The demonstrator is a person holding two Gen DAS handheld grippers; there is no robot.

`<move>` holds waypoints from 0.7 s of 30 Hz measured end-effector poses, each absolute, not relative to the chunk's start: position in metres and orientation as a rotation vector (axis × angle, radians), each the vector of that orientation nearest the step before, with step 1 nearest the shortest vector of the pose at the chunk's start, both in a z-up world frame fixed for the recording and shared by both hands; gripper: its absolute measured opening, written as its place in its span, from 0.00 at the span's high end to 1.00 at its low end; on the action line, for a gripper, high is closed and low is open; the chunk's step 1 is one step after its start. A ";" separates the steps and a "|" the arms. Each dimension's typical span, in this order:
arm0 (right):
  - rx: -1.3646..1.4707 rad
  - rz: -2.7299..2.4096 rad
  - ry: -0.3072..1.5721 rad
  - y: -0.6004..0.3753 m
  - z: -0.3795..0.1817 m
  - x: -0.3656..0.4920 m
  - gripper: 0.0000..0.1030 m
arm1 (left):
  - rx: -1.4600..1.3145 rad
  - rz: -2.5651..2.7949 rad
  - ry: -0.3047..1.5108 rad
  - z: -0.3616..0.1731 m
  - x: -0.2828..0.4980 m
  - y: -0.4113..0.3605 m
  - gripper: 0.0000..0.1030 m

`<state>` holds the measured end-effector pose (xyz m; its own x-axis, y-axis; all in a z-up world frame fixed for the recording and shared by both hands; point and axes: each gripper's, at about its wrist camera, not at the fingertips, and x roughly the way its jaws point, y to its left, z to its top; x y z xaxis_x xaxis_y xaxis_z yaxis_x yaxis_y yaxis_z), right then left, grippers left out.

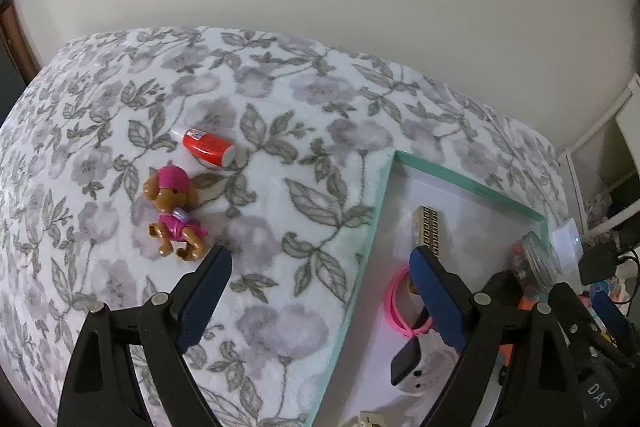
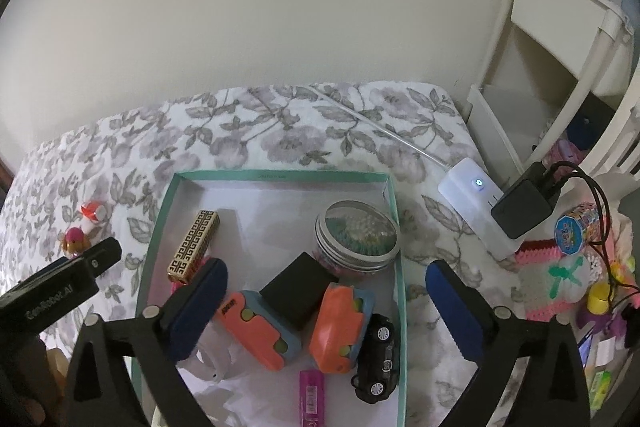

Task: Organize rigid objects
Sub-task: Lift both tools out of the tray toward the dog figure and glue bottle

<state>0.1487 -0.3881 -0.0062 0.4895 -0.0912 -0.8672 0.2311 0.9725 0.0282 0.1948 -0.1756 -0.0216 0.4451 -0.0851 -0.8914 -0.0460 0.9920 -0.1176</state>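
A mint-rimmed box (image 2: pixel 280 175) lies on the floral bedspread. Inside it are a gold patterned case (image 2: pixel 194 247), a round lidded jar (image 2: pixel 358 235), a black block (image 2: pixel 302 289), two orange-and-blue toys (image 2: pixel 256 327), a black toy car (image 2: pixel 378 359) and a pink item (image 2: pixel 312 399). My right gripper (image 2: pixel 326 269) hangs open over the box's near half, its pads touching nothing. My left gripper (image 1: pixel 320 253) is open above the box's left rim (image 1: pixel 372 235). A brown toy dog in pink (image 1: pixel 174 213) and a red-and-white bottle (image 1: pixel 208 147) lie on the bedspread, left of the box.
A white power strip (image 2: pixel 476 207) with a black charger (image 2: pixel 520 207) and cables sits right of the box. Crocheted and small colourful items crowd the far right. A white shelf (image 2: pixel 560 39) stands beyond the bed. A pink band (image 1: pixel 400 303) lies in the box.
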 end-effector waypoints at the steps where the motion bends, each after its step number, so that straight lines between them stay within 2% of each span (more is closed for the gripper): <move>1: 0.154 -0.195 1.039 -0.389 -0.006 0.149 0.02 | -0.132 -0.020 1.109 -0.022 0.195 -0.175 0.11; 4: 0.159 -0.196 1.039 -0.389 -0.007 0.149 0.01 | -0.132 -0.012 1.110 -0.023 0.196 -0.173 0.02; 21: 0.159 -0.178 1.045 -0.381 -0.009 0.151 0.00 | -0.147 0.007 1.106 -0.018 0.198 -0.162 0.02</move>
